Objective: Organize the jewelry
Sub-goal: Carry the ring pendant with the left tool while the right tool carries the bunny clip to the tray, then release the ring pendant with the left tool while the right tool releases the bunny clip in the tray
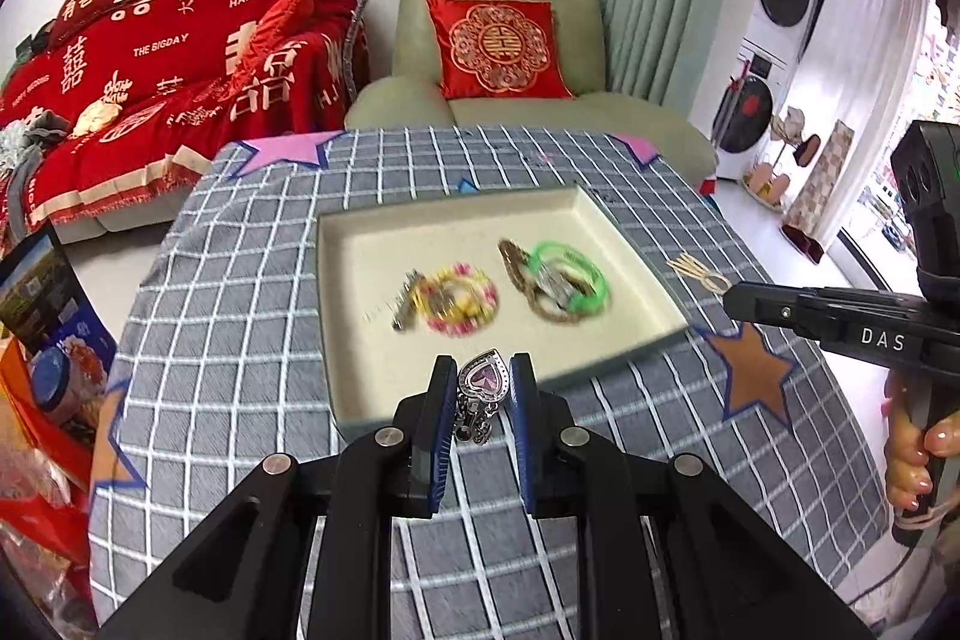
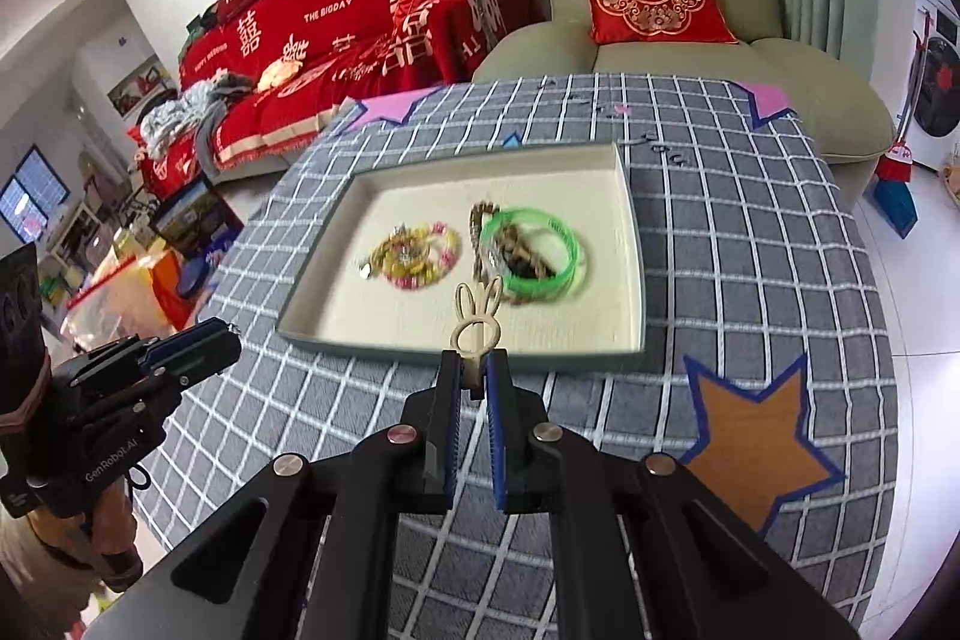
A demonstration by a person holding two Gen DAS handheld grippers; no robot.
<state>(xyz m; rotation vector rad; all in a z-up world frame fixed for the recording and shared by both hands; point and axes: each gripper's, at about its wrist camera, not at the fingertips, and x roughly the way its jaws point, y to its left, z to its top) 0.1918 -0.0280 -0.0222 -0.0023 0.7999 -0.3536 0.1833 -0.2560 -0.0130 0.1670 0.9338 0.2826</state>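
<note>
From the left wrist, the left gripper (image 1: 483, 379) clamps a heart-shaped purple pendant (image 1: 482, 377) on a chain, held over the near edge of the cream tray (image 1: 360, 280). From the right wrist, the right gripper (image 2: 474, 370) pinches a cream bunny-eared hair clip (image 2: 477, 319) above the tray's (image 2: 627, 280) near edge; green bangles (image 2: 537, 253) and a yellow-pink bead bracelet (image 2: 420, 253) lie mid-tray.

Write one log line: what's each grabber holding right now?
left gripper: shut on heart pendant | right gripper: shut on bunny clip | tray: holds bracelets
</note>
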